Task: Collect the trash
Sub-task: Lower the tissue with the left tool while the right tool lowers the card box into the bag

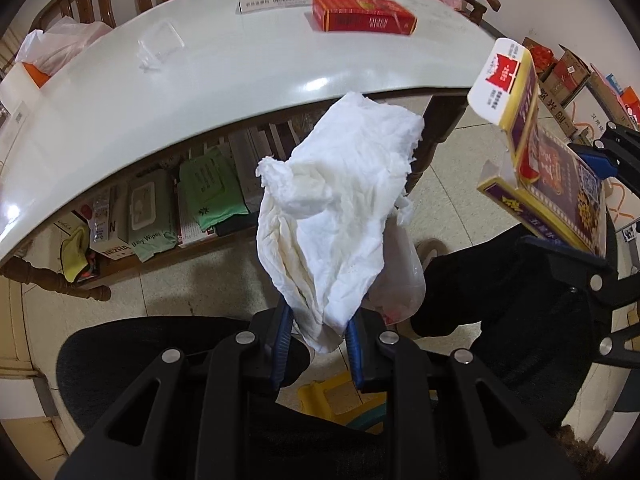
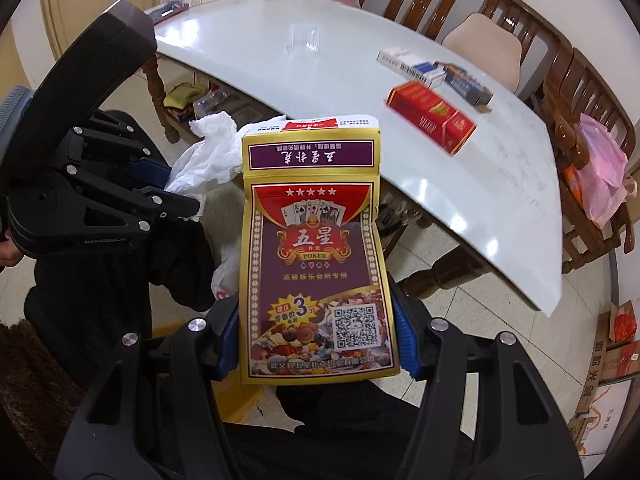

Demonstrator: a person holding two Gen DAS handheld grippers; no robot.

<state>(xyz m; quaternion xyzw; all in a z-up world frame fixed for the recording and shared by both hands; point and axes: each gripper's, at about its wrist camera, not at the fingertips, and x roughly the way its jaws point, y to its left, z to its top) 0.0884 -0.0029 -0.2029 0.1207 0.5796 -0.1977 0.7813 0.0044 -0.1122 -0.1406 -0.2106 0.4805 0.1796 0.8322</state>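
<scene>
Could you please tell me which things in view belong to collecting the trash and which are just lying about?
In the job:
- crumpled tissue, in the left claw
- flattened poker card box, in the right claw

Lying about:
- red carton on the table
- baby wipes pack underneath

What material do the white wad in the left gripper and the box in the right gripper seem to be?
The white wad looks like soft tissue paper: matte, crumpled, with torn fuzzy edges. The playing-card box looks like thin glossy printed cardboard: sharp folds, an open flap, gold borders that catch light.
</scene>
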